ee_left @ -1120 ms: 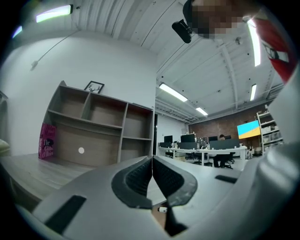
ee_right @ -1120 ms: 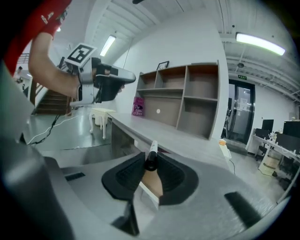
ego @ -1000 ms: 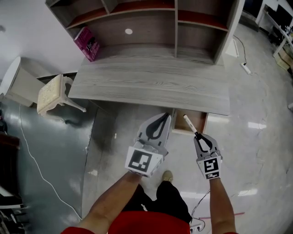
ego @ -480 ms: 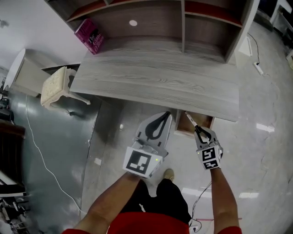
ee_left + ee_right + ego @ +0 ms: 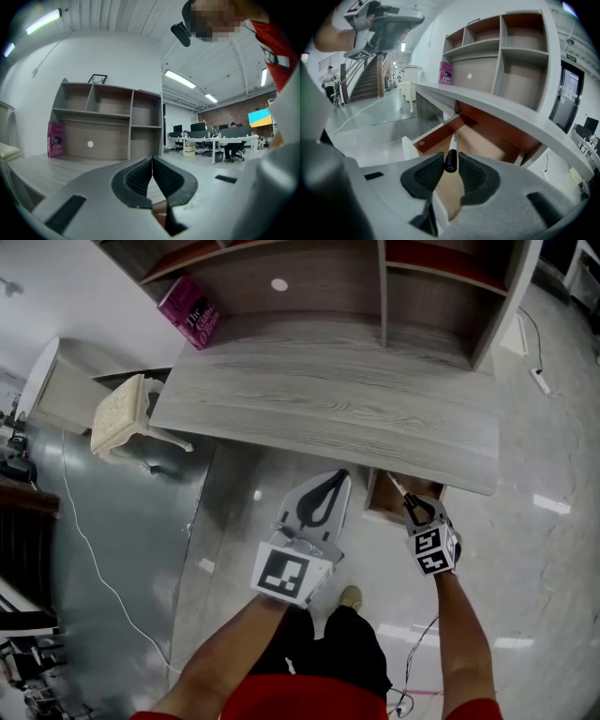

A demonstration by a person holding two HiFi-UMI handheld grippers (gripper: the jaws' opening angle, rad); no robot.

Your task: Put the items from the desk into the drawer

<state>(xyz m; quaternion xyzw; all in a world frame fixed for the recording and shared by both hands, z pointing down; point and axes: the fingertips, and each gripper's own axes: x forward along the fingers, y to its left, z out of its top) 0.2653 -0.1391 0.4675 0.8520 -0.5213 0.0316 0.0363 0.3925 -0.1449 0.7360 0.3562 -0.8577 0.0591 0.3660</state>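
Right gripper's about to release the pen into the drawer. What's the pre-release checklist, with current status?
1. Pen between right gripper pads: ok. The jaws have just been opening, with the pen held between them.
2. Drawer pulled open: ok.
3. Pen aimed into drawer: ok, tip points over its interior.
4. Landing spot bare: ok, the visible drawer floor holds nothing.
5. Left gripper out of the way: ok, shut, empty, left of the drawer.
6. Desk emptied: not ok, a pink book stands at its back left.
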